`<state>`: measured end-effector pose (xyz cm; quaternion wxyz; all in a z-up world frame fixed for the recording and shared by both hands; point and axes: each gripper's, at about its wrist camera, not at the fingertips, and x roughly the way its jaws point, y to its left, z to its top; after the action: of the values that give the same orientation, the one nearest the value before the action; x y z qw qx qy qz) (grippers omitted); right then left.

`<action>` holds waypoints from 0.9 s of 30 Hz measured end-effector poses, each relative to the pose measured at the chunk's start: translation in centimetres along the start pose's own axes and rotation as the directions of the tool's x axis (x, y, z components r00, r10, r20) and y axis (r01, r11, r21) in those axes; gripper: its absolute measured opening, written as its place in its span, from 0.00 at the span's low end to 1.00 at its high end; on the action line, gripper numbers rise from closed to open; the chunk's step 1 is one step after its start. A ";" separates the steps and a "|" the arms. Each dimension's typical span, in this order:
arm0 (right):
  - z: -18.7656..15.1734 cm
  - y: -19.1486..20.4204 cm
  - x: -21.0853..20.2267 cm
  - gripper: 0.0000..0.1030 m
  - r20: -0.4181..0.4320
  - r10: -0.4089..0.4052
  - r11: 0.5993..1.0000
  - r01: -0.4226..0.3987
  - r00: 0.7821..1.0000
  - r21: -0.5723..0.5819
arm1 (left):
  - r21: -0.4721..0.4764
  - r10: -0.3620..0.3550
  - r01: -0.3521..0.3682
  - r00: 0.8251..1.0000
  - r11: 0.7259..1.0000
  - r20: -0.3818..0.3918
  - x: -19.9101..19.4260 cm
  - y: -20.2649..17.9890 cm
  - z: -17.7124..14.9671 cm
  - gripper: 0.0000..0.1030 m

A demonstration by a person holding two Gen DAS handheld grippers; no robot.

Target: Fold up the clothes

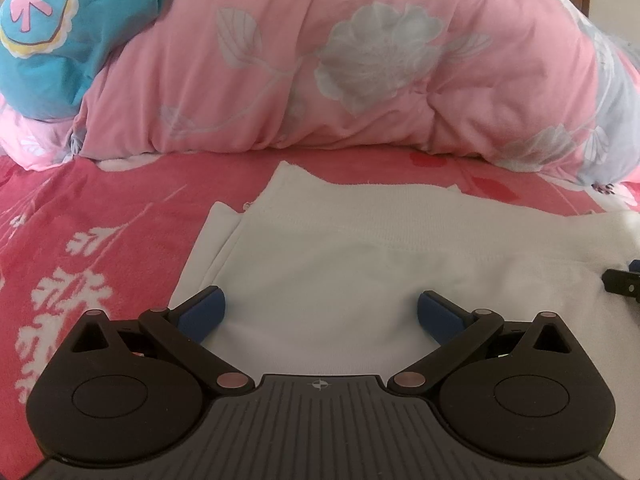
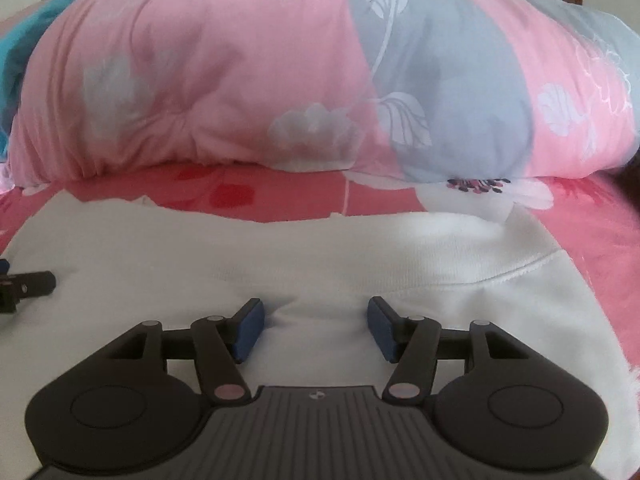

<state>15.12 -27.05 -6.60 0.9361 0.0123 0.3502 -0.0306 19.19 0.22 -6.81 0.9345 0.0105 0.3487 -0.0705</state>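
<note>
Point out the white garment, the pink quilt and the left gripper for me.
White garment [image 1: 340, 264], left wrist view, flat middle.
Pink quilt [image 1: 320, 60], left wrist view, grey flower print.
Left gripper [image 1: 322, 312], left wrist view, midway between fingertips.

One white garment [image 1: 360, 264] at 6 o'clock on the bed, one pink floral quilt [image 1: 320, 60] at 12, one blue cushion [image 1: 52, 40] at 10, two grippers.

Soft even daylight – faint shadows, slight blur – fisheye bending at edges.
</note>
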 end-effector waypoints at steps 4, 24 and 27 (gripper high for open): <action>0.1 -0.2 -0.7 0.59 0.013 -0.009 1.000 0.009 1.000 0.006 | -0.001 0.000 0.000 1.000 1.000 0.001 0.0 0.0 0.0 1.00; -5.2 -1.5 -4.7 0.63 0.131 -0.011 1.000 0.014 0.991 -0.025 | -0.010 0.020 -0.020 0.999 1.000 0.035 -2.3 -0.3 0.2 1.00; -5.5 -1.6 -4.9 0.64 0.137 -0.010 1.000 0.013 0.991 -0.021 | -0.011 0.030 -0.029 0.998 1.000 0.064 -4.3 -0.8 0.4 1.00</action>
<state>7.77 -28.14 -7.50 0.9578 -0.0021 0.2856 -0.0328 16.12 -0.07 -3.65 0.9462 0.0084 0.3187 -0.0552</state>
